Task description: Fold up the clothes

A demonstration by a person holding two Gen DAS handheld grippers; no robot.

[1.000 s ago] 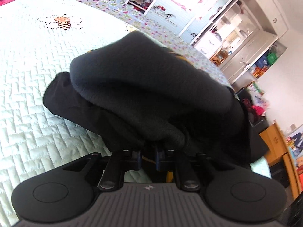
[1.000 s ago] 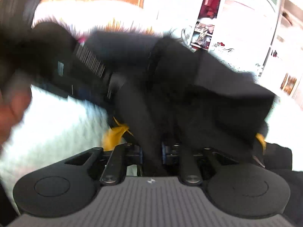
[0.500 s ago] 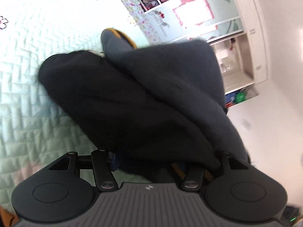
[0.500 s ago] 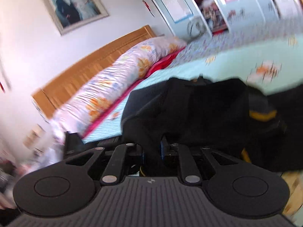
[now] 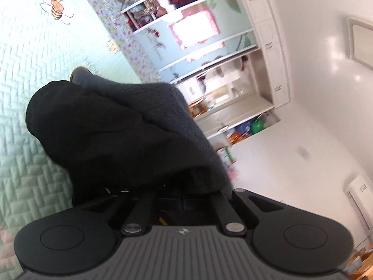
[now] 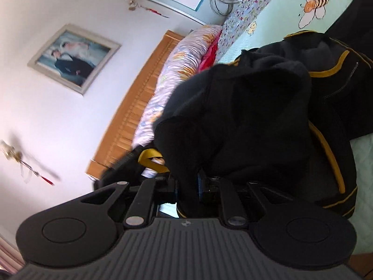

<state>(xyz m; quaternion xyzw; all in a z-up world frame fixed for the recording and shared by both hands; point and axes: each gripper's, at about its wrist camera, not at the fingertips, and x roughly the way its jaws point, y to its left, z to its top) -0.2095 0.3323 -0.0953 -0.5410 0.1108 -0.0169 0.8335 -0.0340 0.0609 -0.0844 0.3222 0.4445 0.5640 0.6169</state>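
Black fleece with mustard-yellow piping: a dark garment point(image 6: 268, 107) hangs bunched over both grippers, lifted above a bed point(image 5: 21, 74) covered in a pale green quilt.

The right gripper point(image 6: 187, 185) is pinching a fold of the garment between its fingers. The left gripper point(image 5: 184, 197) sits under a draped flap of the same cloth; its linkage arms look spread apart, but its fingertips are covered, so I cannot tell whether it grips anything.

In the right wrist view, part of the garment trails down to the quilt, its piped panel and zip lying crumpled beside the lifted bundle.

Judged from this, the garment is mid-handling, gathered rather than flat or squared. The next move likely calls for spreading it out on the bed so its edges and seams can be found.

Beyond the garment the quilt lies open toward an embroidered bee point(image 5: 57, 8). Past the bee, the bed's flowered edge point(image 5: 130, 37) drops away before a set of shelves point(image 5: 209, 53). Pillows point(image 6: 177, 70) and a wooden headboard point(image 6: 130, 107) close the bed's far end.
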